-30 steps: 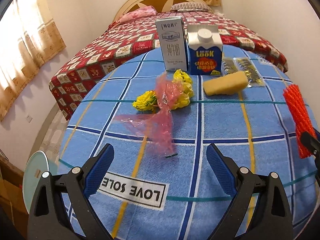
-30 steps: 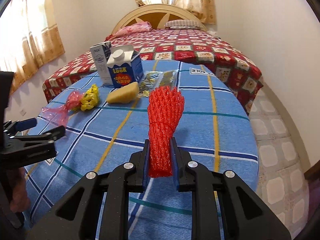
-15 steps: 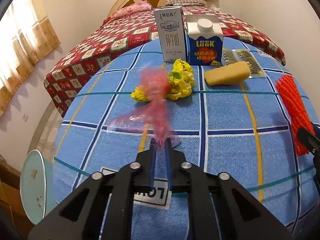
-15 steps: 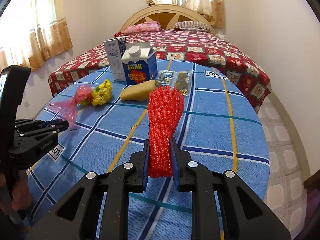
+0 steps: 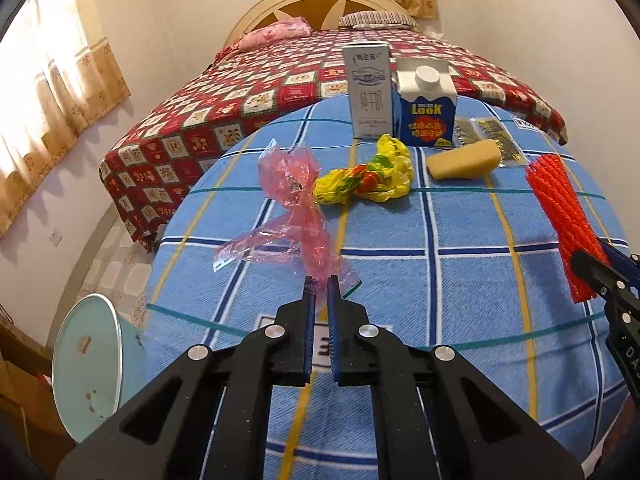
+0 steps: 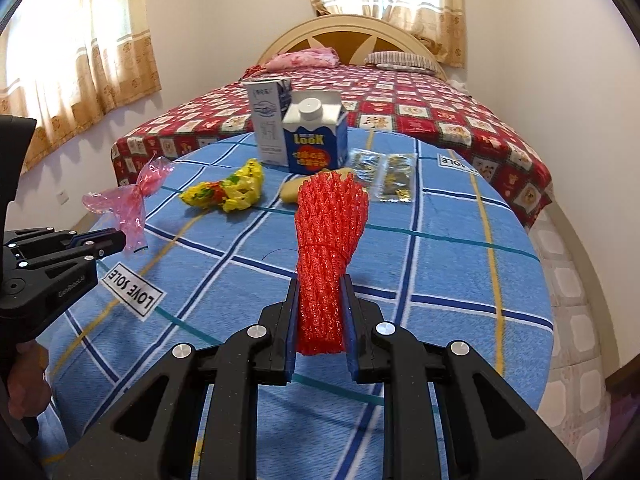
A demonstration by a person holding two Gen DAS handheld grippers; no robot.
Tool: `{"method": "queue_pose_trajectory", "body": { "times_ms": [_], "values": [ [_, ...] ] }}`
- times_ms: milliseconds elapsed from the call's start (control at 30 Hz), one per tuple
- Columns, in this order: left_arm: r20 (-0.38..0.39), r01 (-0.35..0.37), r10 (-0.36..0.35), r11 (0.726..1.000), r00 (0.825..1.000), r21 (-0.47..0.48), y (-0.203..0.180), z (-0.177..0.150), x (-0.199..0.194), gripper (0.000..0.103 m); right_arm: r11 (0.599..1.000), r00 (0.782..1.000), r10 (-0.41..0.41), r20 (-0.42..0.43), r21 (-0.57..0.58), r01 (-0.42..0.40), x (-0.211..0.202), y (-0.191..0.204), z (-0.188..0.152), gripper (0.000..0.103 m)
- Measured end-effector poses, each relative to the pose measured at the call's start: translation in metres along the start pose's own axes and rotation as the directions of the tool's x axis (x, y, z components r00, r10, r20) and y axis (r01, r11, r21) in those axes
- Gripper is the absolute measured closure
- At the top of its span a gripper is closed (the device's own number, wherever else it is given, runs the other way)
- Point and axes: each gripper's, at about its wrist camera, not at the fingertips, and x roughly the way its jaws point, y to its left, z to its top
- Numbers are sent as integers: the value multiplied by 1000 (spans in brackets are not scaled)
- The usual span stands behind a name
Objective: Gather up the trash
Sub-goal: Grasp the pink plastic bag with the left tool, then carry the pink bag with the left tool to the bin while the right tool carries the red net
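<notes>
We pinch pink plastic wrapper (image 5: 296, 216) in left gripper (image 5: 321, 286) fingers | right gripper (image 6: 320, 312) fingers clamp red foam net (image 6: 326, 248) | risk: thin film slips from fingertips during lift

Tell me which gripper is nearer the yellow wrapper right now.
Left. The left gripper, shut on the pink plastic bag, sits just short of the yellow wrapper. The right gripper, holding the red foam net, is farther off to the wrapper's right.

Two cartons (image 5: 400, 100) are counted at twelve o'clock, two foil sachets (image 6: 386, 176) at one o'clock, one sponge (image 5: 464, 159), and three pieces of wrapping (image 5: 364, 180).
</notes>
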Motion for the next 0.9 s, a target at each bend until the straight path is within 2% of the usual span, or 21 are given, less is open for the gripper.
{"method": "queue_pose_trajectory", "body": {
  "times_ms": [300, 900],
  "values": [
    [15, -11, 12, 999, 1000, -36, 35, -13, -16, 97, 998, 1000, 28, 12, -49, -27, -2, 30, 4, 83],
    [13, -103, 105, 987, 994, -120, 118, -47, -42, 97, 981, 993, 118, 14, -155, -115, 13, 104, 16, 83]
  ]
}}
